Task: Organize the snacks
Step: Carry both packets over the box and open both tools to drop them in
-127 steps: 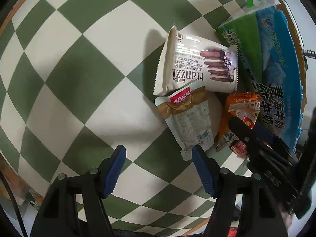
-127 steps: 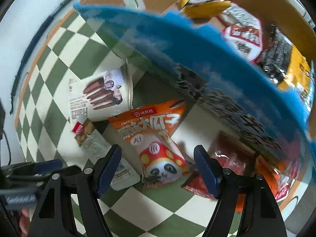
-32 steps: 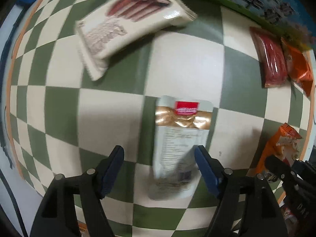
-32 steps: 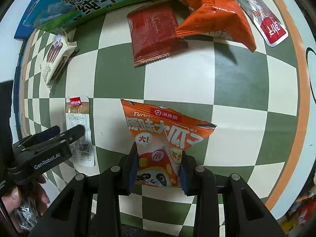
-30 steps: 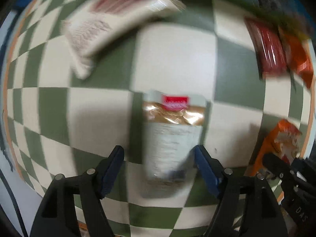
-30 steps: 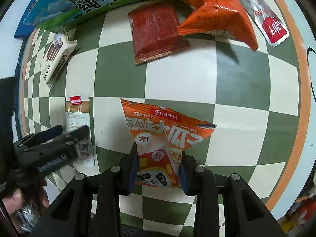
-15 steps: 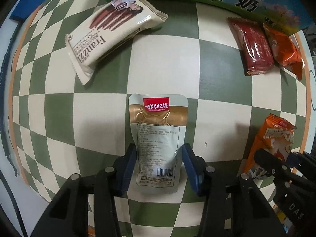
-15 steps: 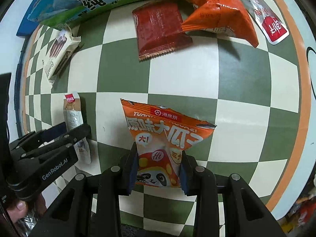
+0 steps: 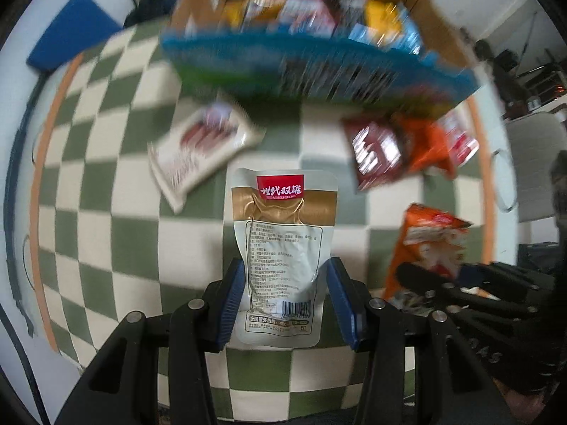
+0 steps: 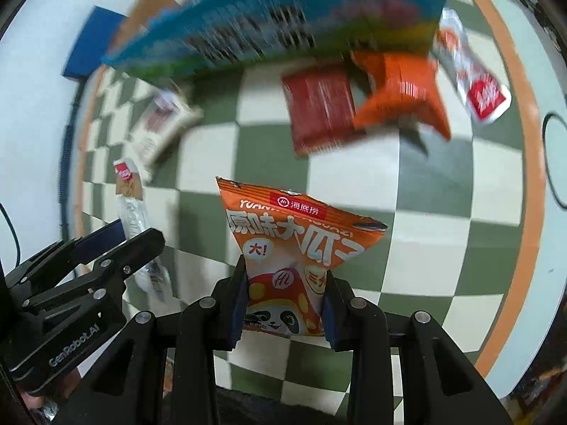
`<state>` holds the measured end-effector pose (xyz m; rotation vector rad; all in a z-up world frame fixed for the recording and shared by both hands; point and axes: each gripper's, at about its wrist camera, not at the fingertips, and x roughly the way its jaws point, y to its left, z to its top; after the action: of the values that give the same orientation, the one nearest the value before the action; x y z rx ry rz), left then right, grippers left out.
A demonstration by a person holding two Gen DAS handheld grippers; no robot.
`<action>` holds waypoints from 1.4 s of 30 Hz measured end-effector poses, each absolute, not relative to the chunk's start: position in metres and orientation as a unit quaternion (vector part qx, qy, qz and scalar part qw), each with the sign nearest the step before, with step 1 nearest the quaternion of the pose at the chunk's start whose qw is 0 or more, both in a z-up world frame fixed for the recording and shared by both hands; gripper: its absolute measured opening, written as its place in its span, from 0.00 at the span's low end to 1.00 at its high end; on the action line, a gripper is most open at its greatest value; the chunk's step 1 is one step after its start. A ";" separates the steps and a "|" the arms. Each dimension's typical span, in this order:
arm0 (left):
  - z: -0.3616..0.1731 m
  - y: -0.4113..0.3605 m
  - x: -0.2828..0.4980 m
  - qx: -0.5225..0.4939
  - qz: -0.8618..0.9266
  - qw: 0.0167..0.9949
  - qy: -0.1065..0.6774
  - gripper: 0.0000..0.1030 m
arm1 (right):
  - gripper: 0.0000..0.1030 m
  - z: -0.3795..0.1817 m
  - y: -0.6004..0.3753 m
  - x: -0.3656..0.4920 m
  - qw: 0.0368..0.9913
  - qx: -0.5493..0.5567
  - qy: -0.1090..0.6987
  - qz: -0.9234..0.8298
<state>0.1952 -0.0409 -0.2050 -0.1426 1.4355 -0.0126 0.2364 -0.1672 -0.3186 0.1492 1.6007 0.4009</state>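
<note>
Your left gripper [image 9: 287, 304] is clamped on the lower end of a flat silver pouch [image 9: 283, 248], which stands up toward twelve o'clock. Your right gripper [image 10: 283, 304] is clamped on the bottom of an orange panda snack bag [image 10: 294, 248], also rising toward twelve. Both look light and soft; the pouch is likely slick film, the bag puffy and crushable, so hold by the sealed edges. Beyond, at twelve o'clock, sits a blue carton [image 9: 319, 67] with packets inside. On the green-and-cream checkered cloth [image 9: 106, 212] lie a cream biscuit pack [image 9: 198, 148] at eleven, and a dark red packet [image 9: 375, 152] and an orange packet [image 10: 404, 92] at one. The background is motion-blurred.
</note>
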 end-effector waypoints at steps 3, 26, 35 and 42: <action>-0.178 -0.051 0.217 -0.067 -0.022 0.774 0.629 0.43 | 0.36 -0.286 -0.173 0.251 0.690 0.078 0.693 0.190; -0.208 0.021 0.478 -0.119 -0.031 0.713 0.691 0.43 | 0.36 -0.219 -0.118 0.453 0.713 0.117 0.660 0.206; -0.259 0.034 0.495 -0.128 -0.033 0.650 0.748 0.44 | 0.36 -0.285 -0.090 0.480 0.675 0.109 0.706 0.184; -0.279 0.030 0.487 -0.116 -0.038 0.632 0.766 0.47 | 0.36 -0.318 -0.079 0.480 0.657 0.093 0.727 0.173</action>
<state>0.4866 0.0298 -0.2791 -0.2654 1.7520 -0.0879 0.4803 -0.0792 -0.3176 0.2109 1.6477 0.3928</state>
